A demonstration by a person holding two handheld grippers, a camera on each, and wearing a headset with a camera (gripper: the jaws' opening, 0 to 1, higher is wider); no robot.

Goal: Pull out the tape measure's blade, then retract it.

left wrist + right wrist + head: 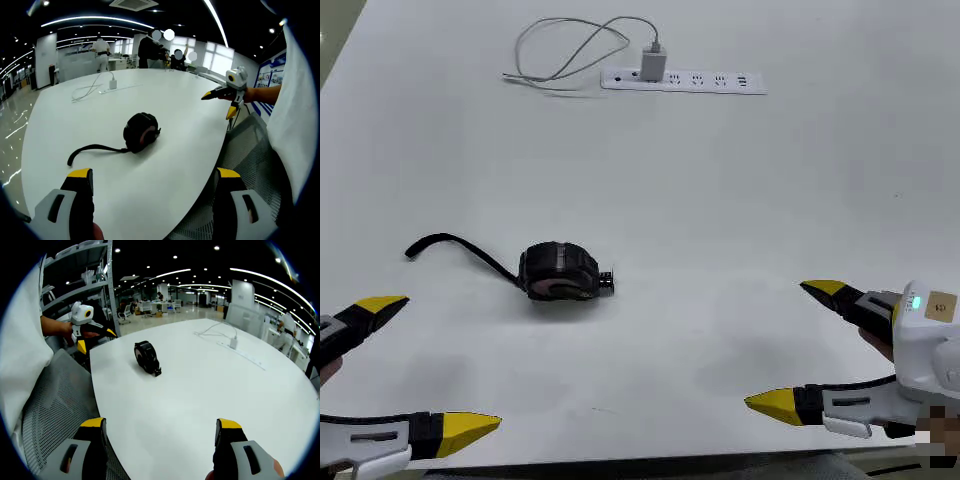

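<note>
Tape measure seen lying on white table, blade in, strap trailing. Left gripper, right gripper held wide open, nothing gripped, both apart from it.

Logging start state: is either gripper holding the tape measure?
No, the tape measure lies on the table, apart from the open left gripper and right gripper.

The black tape measure stands on the white table, blade wound right in. Its black wrist strap snakes away behind it.
</note>
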